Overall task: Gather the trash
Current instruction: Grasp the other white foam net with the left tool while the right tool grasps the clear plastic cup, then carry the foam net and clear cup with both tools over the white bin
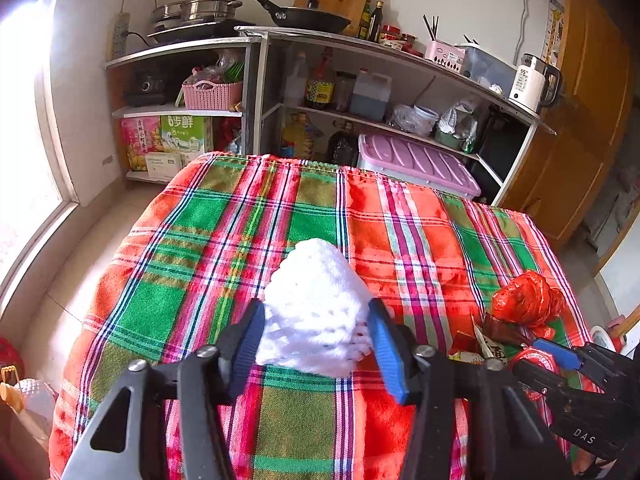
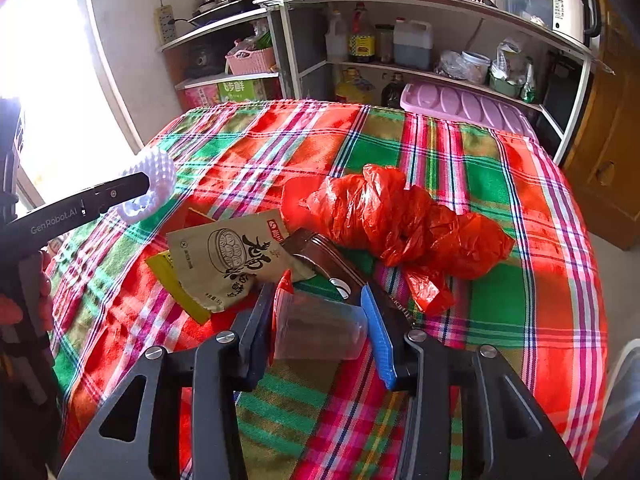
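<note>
Trash is lying scattered on the plaid tabletop (image 2: pixel 460 152), red bag (image 2: pixel 400 216) at one o'clock awaiting pickup, while left tongs (image 1: pixel 316 332) are pinching white foam netting (image 1: pixel 316 304) and right tongs (image 2: pixel 320 320) are clamping a clear plastic cup (image 2: pixel 320 328) for removal.

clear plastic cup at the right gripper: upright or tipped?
Tipped. The clear plastic cup lies on its side on the plaid tablecloth, between the fingers of the right gripper, with the side wall facing the camera.

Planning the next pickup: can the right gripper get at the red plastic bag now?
Probably not yet: the right gripper is shut on a clear plastic cup. The red plastic bag lies uncovered just beyond.
</note>
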